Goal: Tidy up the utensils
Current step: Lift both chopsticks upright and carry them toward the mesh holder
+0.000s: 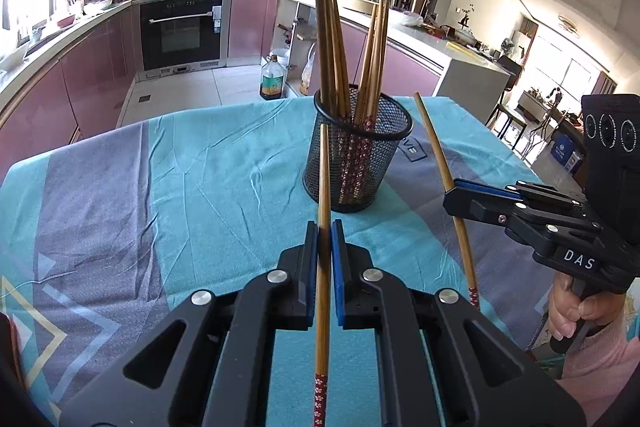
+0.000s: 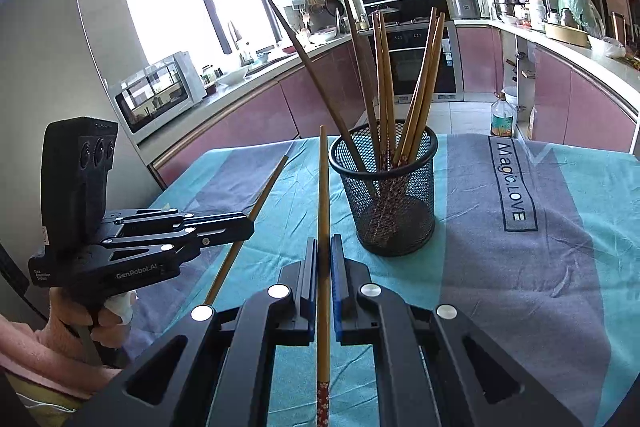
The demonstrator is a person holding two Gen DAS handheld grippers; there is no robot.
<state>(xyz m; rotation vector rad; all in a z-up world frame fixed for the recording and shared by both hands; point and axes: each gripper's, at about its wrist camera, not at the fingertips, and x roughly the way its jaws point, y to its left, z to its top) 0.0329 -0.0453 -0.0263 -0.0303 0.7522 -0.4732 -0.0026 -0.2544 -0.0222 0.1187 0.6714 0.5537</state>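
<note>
1. My left tool (image 1: 324,227) is clamped tight on a bamboo chopstick (image 1: 323,211) — tip pointing ahead toward the mesh cup (image 1: 356,163).
2. My right tool (image 2: 324,243) pinches a second chopstick (image 2: 323,211) the same way.
3. The cup stands on the tabletop (image 2: 520,267) just ahead, holding more chopsticks (image 2: 416,99) upright.

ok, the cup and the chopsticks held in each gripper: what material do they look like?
Cup: black metal mesh by the look, see-through weave, solid rim. Chopstick in the left gripper and chopstick in the right gripper: probably bamboo or wood, tan with a light sheen; the red floral ends look like paint or wrap, can't tell which.
</note>
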